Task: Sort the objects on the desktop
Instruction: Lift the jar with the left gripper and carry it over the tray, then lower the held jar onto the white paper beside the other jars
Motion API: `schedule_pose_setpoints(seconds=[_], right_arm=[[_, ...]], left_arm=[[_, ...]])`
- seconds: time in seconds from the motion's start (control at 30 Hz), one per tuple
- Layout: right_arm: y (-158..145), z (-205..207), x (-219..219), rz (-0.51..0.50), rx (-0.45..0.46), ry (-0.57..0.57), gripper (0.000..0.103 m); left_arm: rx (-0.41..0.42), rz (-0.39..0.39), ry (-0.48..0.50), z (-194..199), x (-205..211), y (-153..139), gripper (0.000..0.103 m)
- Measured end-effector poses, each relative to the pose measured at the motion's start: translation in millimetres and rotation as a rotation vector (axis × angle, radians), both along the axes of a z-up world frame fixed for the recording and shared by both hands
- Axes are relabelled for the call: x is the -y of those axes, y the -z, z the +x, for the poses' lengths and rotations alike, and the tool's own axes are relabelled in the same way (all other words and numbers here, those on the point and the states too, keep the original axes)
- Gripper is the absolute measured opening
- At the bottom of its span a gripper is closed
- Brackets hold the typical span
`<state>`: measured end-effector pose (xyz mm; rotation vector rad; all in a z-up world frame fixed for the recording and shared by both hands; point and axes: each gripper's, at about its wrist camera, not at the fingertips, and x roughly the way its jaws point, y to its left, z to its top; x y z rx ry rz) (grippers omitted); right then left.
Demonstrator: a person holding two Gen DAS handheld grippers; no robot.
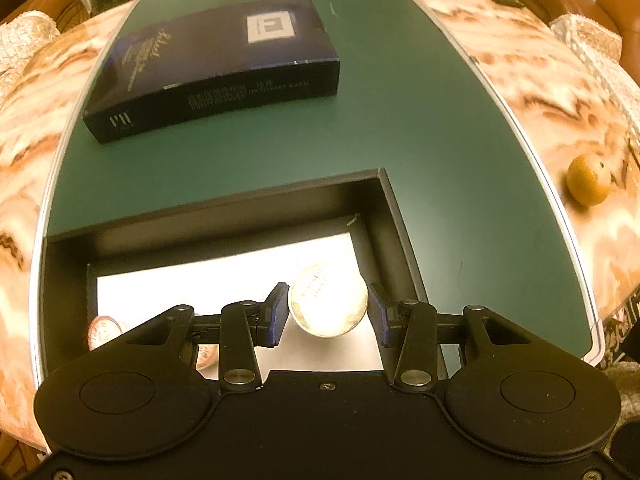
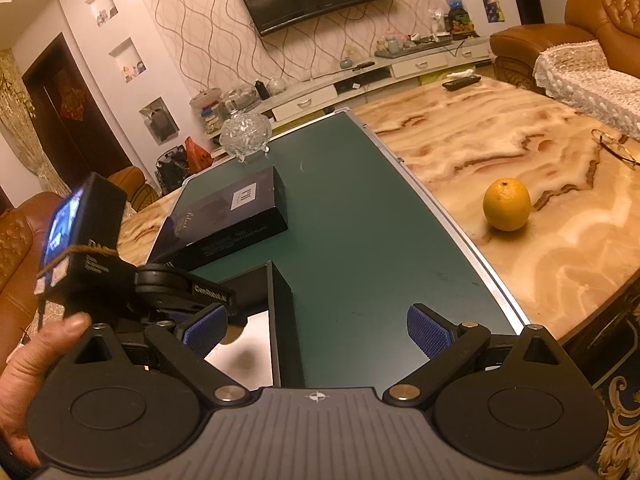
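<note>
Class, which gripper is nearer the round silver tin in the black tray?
Left. The left gripper brackets the round silver tin, apparently untouched; the right gripper hovers open over the black tray wall.

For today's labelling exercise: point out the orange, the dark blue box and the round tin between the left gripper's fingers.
orange point(image 2: 506, 204), right wrist view, middle of its peel.
dark blue box point(image 1: 208, 40), left wrist view, its top face.
round tin point(image 1: 328, 302), left wrist view, centre of its lid.

Left gripper point(image 1: 328, 312): matte black body, round side discs, silver pivot screws, blue ribbed pads point(image 1: 276, 314). Right gripper point(image 2: 316, 330): same build, grey ribbed top w/ compass mark. Bare-skinned left hand point(image 2: 28, 368).
</note>
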<state>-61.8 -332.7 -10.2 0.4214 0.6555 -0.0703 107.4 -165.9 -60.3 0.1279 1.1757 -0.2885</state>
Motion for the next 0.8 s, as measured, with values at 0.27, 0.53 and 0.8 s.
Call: schedule_pose_setpoints(seconds=[0.27, 0.53, 0.8], right_arm=[[1, -1, 2, 0.002, -0.004, 0.004, 0.099], [3, -1, 2, 0.002, -0.008, 0.006, 0.099], [4, 0, 1, 0.004, -0.013, 0.005, 0.099]], left_arm=[[-0.024, 0.021, 0.002, 0, 5, 17, 0.041], [-0.038, 0.03, 0.0, 1, 6, 26, 0.041], [-0.049, 0.037, -0.001, 3, 7, 33, 0.041]])
